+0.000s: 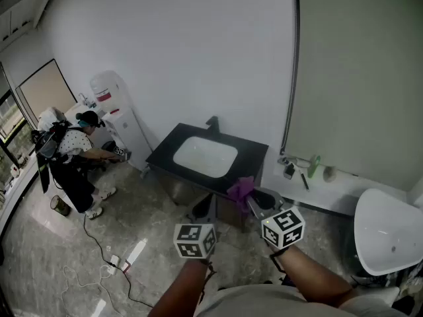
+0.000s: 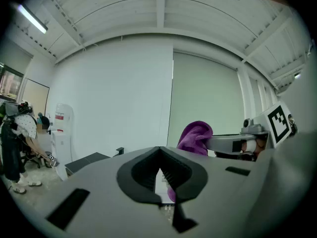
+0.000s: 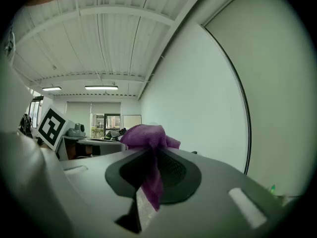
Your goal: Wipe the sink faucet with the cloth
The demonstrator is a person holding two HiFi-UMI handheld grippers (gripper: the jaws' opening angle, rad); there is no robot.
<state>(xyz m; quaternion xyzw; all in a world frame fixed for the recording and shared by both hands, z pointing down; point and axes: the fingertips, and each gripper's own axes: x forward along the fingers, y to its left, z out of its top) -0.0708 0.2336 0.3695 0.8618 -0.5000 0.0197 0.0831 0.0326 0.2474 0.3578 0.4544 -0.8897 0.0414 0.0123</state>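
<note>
Short of the black worktop (image 1: 165, 153), the right gripper (image 3: 150, 151) has its fingers clamped on the purple cloth (image 3: 144, 135), apart from the faucet (image 1: 212, 123). The left gripper (image 2: 159, 151) has its fingers together, empty. Only the head view shows the white basin (image 1: 205, 156).

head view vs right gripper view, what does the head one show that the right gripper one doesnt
Only the head view shows the white sink set in its black counter, the water dispenser at far left, and cables on the floor. Only the right gripper view shows the ceiling lights and how the jaws stand: closed on the cloth, with a strip hanging down between them. Both views show that purple cloth held in the right gripper.
</note>
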